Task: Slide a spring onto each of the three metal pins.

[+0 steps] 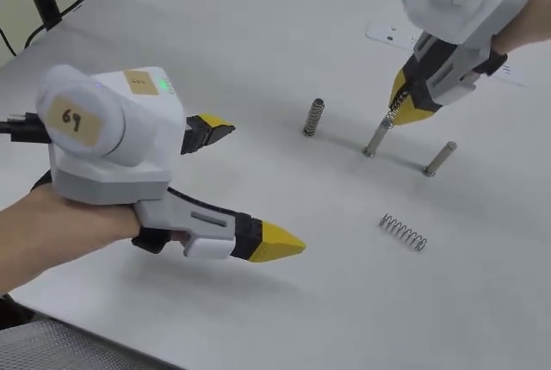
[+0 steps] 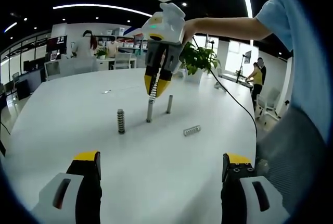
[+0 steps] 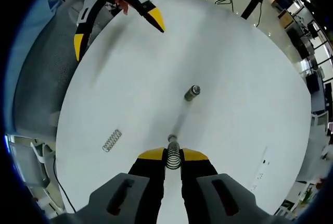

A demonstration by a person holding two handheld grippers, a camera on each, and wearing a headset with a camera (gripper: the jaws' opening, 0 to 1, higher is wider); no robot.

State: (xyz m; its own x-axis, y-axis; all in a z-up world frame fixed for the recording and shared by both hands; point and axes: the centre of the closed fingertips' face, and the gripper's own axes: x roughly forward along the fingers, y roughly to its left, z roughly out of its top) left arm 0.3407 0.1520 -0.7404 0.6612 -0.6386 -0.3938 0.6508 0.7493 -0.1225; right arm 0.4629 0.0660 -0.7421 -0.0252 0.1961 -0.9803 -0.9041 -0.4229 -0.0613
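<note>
Threading item: held spring (image 3: 173,156), clenched between the right tongs (image 1: 403,117), its lower end poised at the tip of the middle pin (image 1: 376,138), which stands upright on the table (image 1: 258,26). Handling, as a judgement: keep the coil's axis in line with the middle pin, lower it straight down until the pin is well inside, and release only then. A tilted coil would likely catch on the tip or may knock the pin over. Right tongs: angled steeply down from above and beyond the middle pin, the hand gripping behind the housing. Left tongs (image 1: 264,186): released, jaws spread wide, grasping nothing, held roughly level above the table, well to the near left of the middle pin. Stock: pin already wearing a spring (image 1: 314,117), just left of the middle pin; bare pin (image 1: 440,157), just right of it; loose spring (image 1: 403,232) lying flat — nearer the person than the middle pin.
</note>
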